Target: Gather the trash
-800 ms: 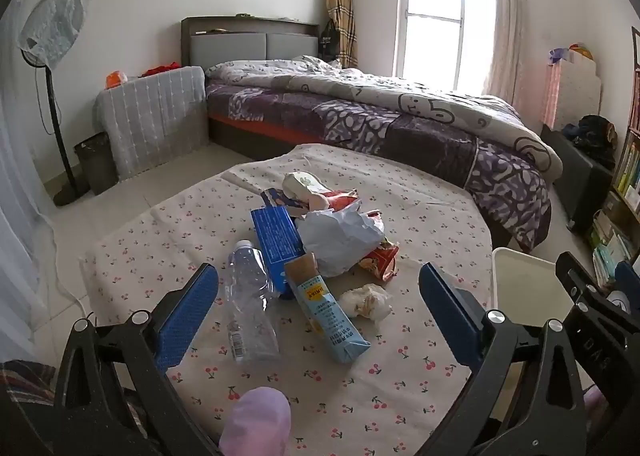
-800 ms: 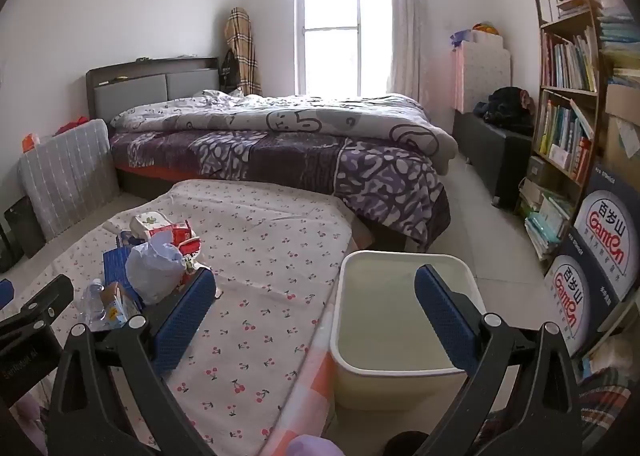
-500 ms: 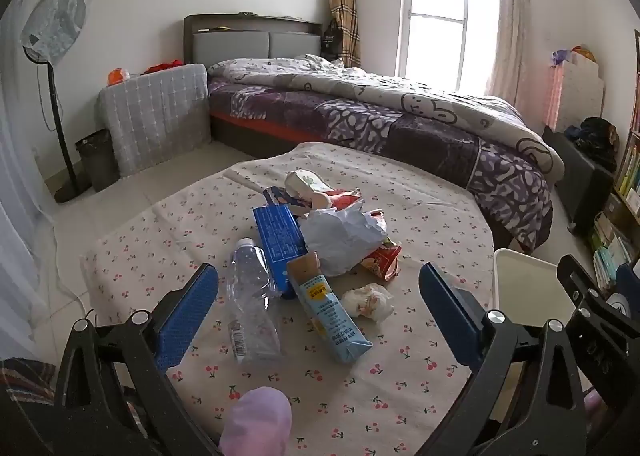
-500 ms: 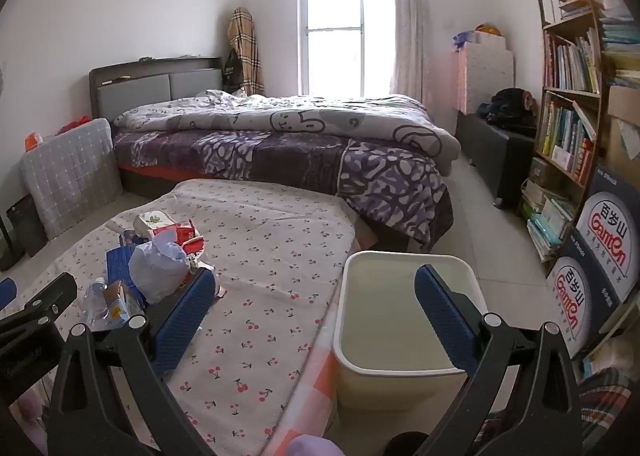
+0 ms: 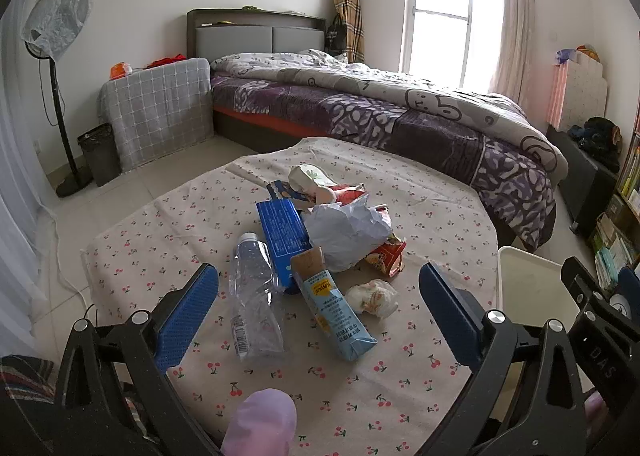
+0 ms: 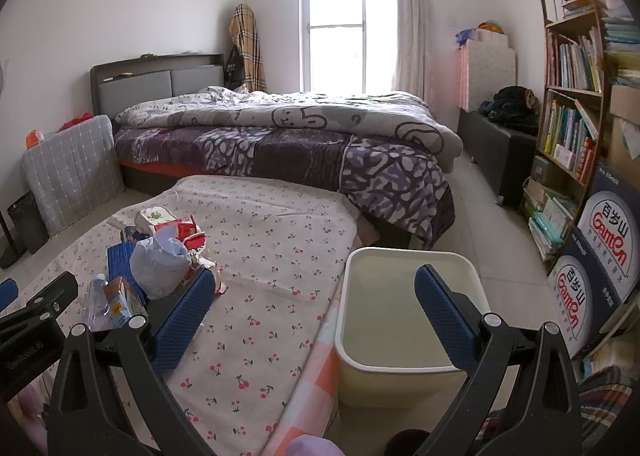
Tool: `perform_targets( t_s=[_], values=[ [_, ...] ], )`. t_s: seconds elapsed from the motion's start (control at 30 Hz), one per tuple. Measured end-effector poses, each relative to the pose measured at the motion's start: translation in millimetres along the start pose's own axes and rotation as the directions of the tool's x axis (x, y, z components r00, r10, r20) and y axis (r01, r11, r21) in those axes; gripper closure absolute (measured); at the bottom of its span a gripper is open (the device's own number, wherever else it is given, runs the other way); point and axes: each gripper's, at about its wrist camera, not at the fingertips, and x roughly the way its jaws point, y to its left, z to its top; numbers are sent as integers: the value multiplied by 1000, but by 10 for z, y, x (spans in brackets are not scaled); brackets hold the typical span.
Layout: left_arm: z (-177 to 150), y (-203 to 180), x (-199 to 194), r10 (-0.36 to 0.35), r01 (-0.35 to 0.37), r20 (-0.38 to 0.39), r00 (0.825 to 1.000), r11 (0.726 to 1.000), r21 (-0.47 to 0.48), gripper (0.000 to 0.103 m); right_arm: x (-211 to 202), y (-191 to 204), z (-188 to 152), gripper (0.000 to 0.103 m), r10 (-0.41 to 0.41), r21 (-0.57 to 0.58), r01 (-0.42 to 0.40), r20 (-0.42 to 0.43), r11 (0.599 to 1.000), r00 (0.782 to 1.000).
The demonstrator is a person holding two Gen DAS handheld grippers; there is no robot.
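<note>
Left gripper [image 5: 318, 306] jaws spread wide, empty, above trash pile on cherry-print tablecloth [image 5: 384, 388]: clear plastic bottle [image 5: 253, 292], light-blue carton [image 5: 332, 304], crumpled white bag [image 5: 346, 230]. Right gripper [image 6: 312, 310] likewise wide, empty, over cream bin [image 6: 400, 372] beside table edge

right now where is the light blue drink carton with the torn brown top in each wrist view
Left wrist view: the light blue drink carton with the torn brown top lies lower centre on the cherry-print cloth, right of the clear plastic bottle.
Right wrist view: the carton sits at the left edge, partly hidden by the pile.
Shared landmark: the crumpled white plastic bag just behind it.
</note>
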Motion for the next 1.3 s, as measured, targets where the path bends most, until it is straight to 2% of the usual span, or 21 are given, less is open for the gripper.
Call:
perform_targets(
  t_s=[0.77, 1.3],
  values=[
    [-11, -1, 26, 4, -4, -9, 1000, 1000, 1, 7, -9, 12, -11, 6, 6, -1, -6, -5, 1000, 1000],
    [-195, 123, 124, 12, -12, -20, 1000, 1000, 2, 7, 7, 29, -37, 6, 9, 0, -9, -11, 1000, 1000]
  ],
)
